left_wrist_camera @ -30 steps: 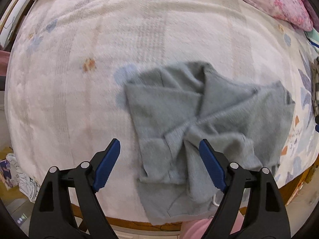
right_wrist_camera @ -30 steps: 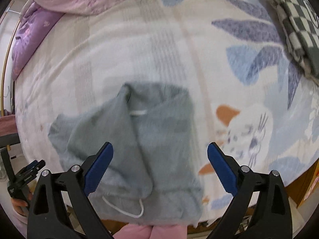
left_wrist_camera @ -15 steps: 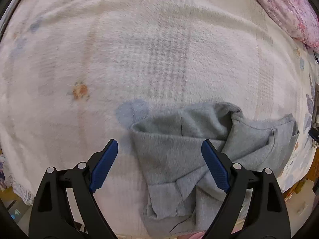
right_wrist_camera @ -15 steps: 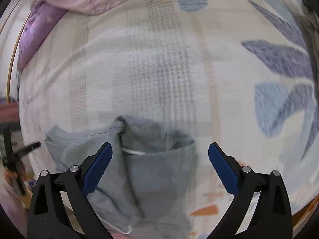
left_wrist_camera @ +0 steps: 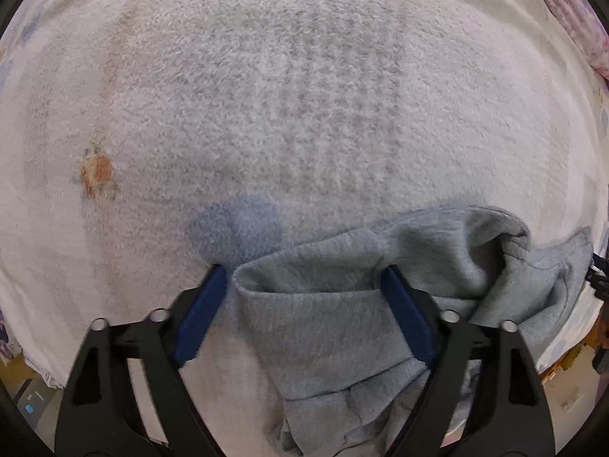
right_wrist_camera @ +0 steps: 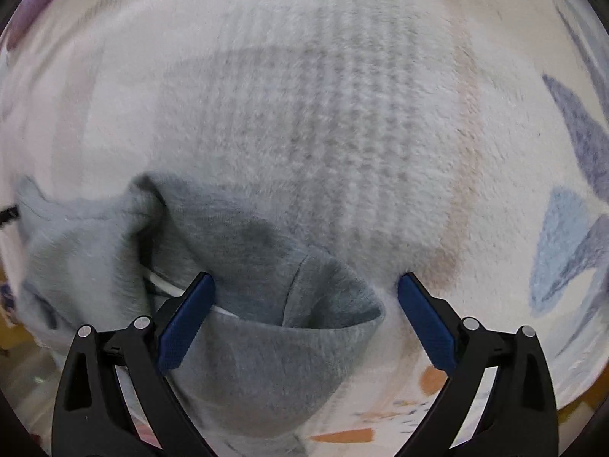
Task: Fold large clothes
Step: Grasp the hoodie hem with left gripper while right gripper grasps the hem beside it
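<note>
A crumpled grey sweatshirt point(left_wrist_camera: 323, 323) lies on a pale fleece blanket point(left_wrist_camera: 266, 95). My left gripper point(left_wrist_camera: 302, 272) points down at the sweatshirt's far left corner. Its jaws are closing with that folded corner between the blue pads, which stand apart from the cloth. In the right wrist view the same sweatshirt point(right_wrist_camera: 266, 342) shows its far right corner between the pads of my right gripper point(right_wrist_camera: 306, 278). Those jaws are also closing and still stand wide. A white drawstring point(right_wrist_camera: 163, 285) peeks out of a fold by the left pad.
The blanket point(right_wrist_camera: 342, 95) carries a blue blot point(left_wrist_camera: 236, 228), an orange mark point(left_wrist_camera: 97, 171) and blue leaf prints point(right_wrist_camera: 559, 251). A pink quilt point(left_wrist_camera: 571, 11) lies at the far right. The bed's near edge and the floor show at the lower corners.
Both grippers have come down close to the blanket, so the sweatshirt's far corners now sit between their pads. The left jaws have narrowed a little.
</note>
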{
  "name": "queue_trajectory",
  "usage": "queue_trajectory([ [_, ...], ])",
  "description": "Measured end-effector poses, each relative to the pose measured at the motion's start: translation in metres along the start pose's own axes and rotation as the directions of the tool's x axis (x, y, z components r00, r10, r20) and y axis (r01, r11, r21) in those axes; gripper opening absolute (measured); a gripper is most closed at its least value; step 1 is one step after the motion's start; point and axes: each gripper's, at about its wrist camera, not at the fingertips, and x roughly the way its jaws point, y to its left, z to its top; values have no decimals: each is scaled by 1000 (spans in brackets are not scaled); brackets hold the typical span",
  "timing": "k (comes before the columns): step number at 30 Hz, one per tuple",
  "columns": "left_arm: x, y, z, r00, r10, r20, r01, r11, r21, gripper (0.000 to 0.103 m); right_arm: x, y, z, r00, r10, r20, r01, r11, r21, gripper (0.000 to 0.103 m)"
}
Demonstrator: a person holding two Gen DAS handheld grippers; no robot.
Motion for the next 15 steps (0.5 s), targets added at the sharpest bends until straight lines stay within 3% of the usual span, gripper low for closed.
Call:
queue_trajectory([
  [1,-5,-1,0,1000,-22,8,22,1000,5,47,-4,0,-1,1000,-2,7,2,1000,14,75],
  [2,-10,-2,-1,1000,-24,18,24,1000,12,10,-8,-2,-3,1000,20,17,-20,999,38,63],
  [3,-13,-6,-1,999,-36,19,35,999,14,6,-14,-5,-5,998,56,29,-58,996,62,35],
  [4,-18,-8,-4,999,-26,31,25,999,20,6,-18,-8,-7,994,103,31,-105,991,84,13],
  [7,-24,-17,-8,998,6,67,-9,999,45,6,-26,-11,-11,991,121,50,-126,987,101,9],
  [12,-50,-14,-20,990,-30,138,39,997,-62,6,-61,-24,-22,977,159,140,-186,961,205,8],
  [15,-72,-26,-27,980,-14,199,23,999,-40,6,-88,-32,-31,964,174,199,-221,945,240,7],
])
